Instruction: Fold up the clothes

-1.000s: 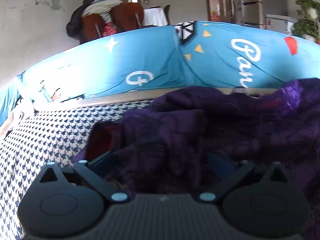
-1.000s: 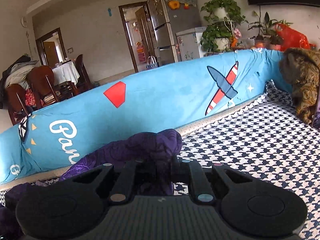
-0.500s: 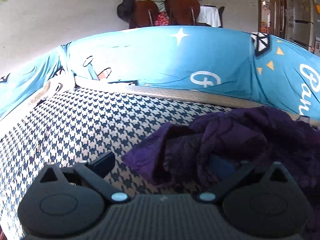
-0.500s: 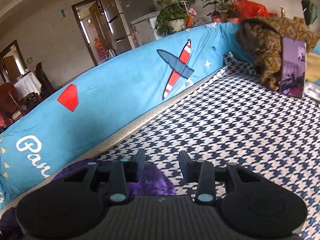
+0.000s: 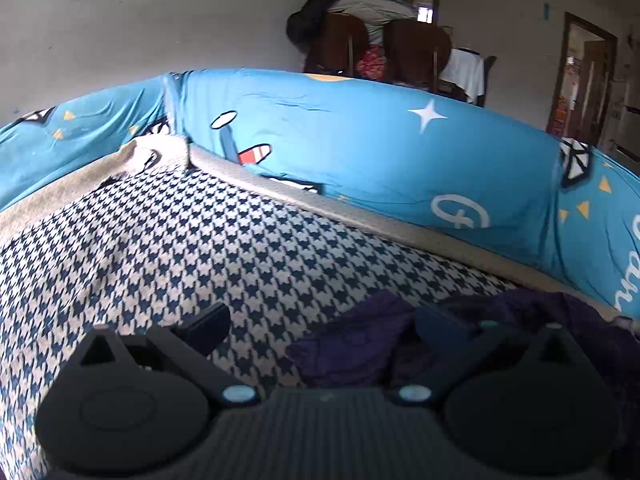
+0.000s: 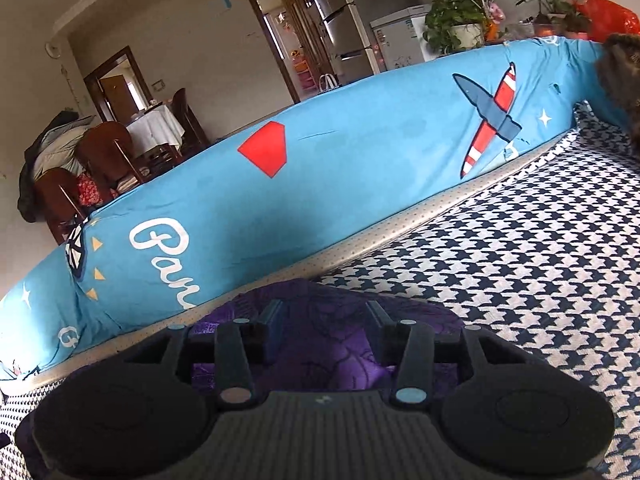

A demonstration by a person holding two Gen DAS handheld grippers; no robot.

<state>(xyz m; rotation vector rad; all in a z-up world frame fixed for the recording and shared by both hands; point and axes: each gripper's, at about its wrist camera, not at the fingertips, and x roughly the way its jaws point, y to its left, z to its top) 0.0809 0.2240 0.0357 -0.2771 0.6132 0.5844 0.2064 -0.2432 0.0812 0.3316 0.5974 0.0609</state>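
Note:
A crumpled dark purple garment (image 5: 360, 344) lies on the houndstooth cover (image 5: 200, 248) at the lower right of the left wrist view. My left gripper (image 5: 320, 326) is open; its right finger sits over the cloth's edge and its left finger is over bare cover. In the right wrist view the same purple garment (image 6: 324, 344) lies low under and between my fingers, close to the blue bolster (image 6: 340, 168). My right gripper (image 6: 324, 326) is open and holds nothing.
A long blue printed bolster (image 5: 380, 160) rims the far side of the cover. A brown furry cushion (image 6: 622, 80) sits at the far right corner. Behind stand dining chairs (image 5: 380, 48), a fridge (image 6: 352, 28) and potted plants (image 6: 460, 12).
Both grippers let go of the purple garment and opened. The left one swung left over bare cover; the right one swung right, then came back over the cloth.

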